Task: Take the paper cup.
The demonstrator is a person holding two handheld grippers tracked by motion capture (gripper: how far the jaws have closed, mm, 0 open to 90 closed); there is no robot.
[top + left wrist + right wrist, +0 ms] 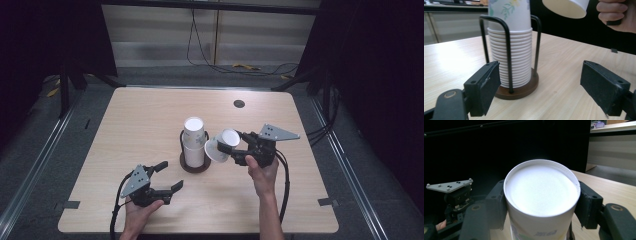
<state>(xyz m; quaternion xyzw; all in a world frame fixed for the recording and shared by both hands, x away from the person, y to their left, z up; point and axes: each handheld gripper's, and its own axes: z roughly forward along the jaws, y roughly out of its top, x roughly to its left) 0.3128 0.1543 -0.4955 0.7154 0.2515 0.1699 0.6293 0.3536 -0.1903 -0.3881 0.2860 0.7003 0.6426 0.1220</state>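
Behind the right tool (231, 148), half-hidden tilted paper cup (220, 145), print blurred.

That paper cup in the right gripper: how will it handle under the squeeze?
Paper cup looks thin-walled, so probably light and easy to crush; the right gripper pinches its sides. Being tapered, it may slip toward its narrow base. Set down on its side, it would likely roll in an arc.

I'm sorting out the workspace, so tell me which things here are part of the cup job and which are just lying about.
In the job:
- paper cup, clamped in right gripper
- cup stack
- black wire holder
- left gripper, open, empty

Lying about:
- cables on floor
- tape marks
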